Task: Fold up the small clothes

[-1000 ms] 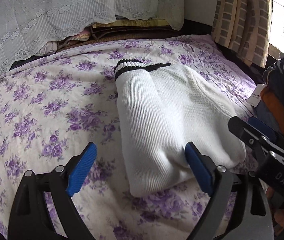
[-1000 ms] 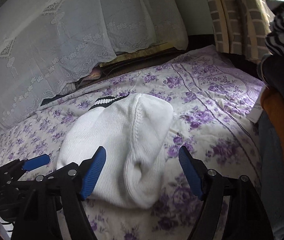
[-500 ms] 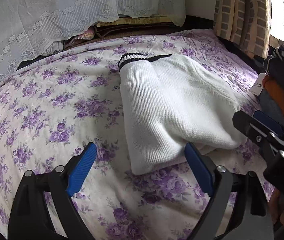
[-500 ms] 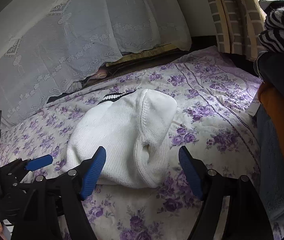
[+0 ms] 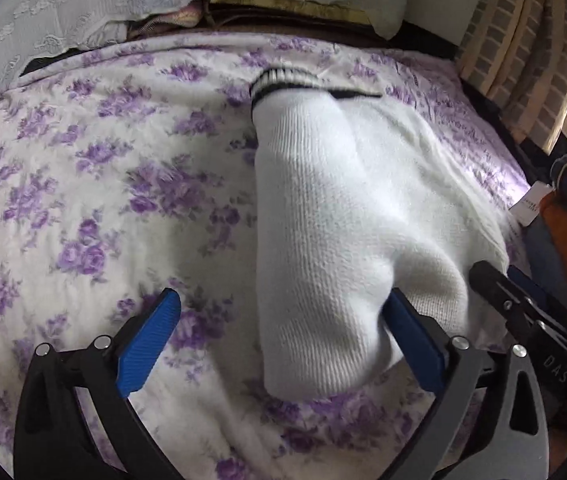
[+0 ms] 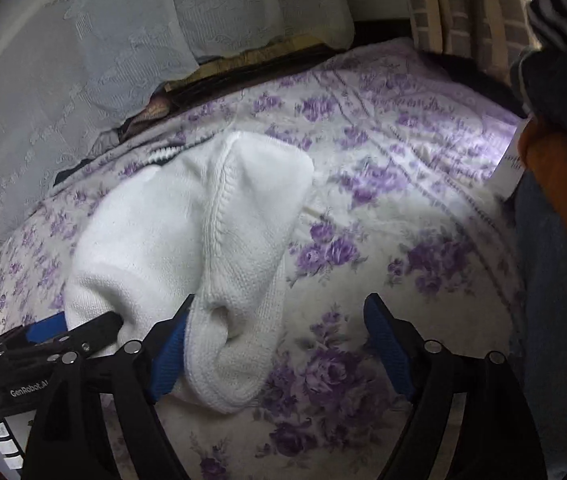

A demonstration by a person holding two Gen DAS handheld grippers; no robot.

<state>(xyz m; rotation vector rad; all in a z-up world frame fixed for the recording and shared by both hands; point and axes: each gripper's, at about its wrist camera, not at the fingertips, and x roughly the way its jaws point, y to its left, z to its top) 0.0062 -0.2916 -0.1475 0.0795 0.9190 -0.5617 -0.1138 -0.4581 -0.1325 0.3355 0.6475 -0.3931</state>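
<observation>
A folded white knit sweater [image 5: 343,208] with a black-striped hem lies on the purple-flowered bedspread [image 5: 83,200]. My left gripper [image 5: 283,340] hangs low over its near edge. The jaws are opening, and the near left corner of the sweater sits between them, against the right pad [image 5: 411,344]. In the right wrist view the sweater [image 6: 223,220] reaches between the jaws of my right gripper [image 6: 279,344], which are also opening. Its near right corner rests by the left pad [image 6: 167,352]; the other pad stands well clear. Neither gripper pinches the cloth.
A pile of clothes [image 5: 563,232] in orange, dark and striped cloth with a paper tag rises at the right edge of the bed. White lace-covered pillows [image 6: 83,60] line the far side. A checked curtain [image 5: 523,60] hangs at the back right.
Both grippers have come forward and down onto the sweater's near edge since half a second ago. Their jaws stand wider, and cloth now lies between them.
</observation>
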